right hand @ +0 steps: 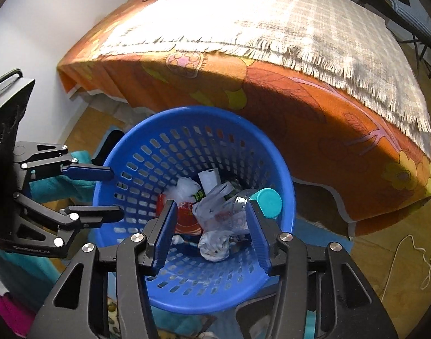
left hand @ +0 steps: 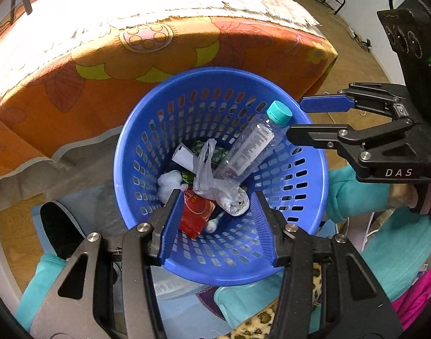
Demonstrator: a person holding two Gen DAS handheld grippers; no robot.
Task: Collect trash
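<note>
Both your grippers are over the blue perforated basket (left hand: 147, 147), which sits on the floor right against the orange floral bedspread (left hand: 88, 84). A fringed checked blanket (right hand: 300, 28) lies on top of the bed.

Your left gripper (left hand: 216, 223) has its fingers spread wide, nothing between them, aimed down into the basket. In the right wrist view it sits at the basket's left rim, both fingers apart.

Your right gripper (right hand: 212, 231) is also spread wide and holding nothing. From the left wrist view it comes in from the right, fingertips at the basket rim. Its lower black fingertip looks to be just beside the bottle's shoulder; can't tell if it touches.

Trash is in the basket:
- Clear plastic bottle (left hand: 249, 144) with a teal cap (left hand: 279, 112), leaning tilted, cap up against the right wall, base down in the pile.
- Crumpled clear plastic bag (left hand: 207, 175) in the middle, against the bottle's base.
- Red wrapper (left hand: 197, 212) at the bottom, partly behind your left gripper's left finger.
- White crumpled tissue (left hand: 168, 182) left of the bag.
- White card or paper piece (left hand: 184, 156) toward the far wall.
- Some green-patterned wrapper under it all, too hidden to identify.

Teal cloth (left hand: 353, 195) lies outside the basket on the right.
</note>
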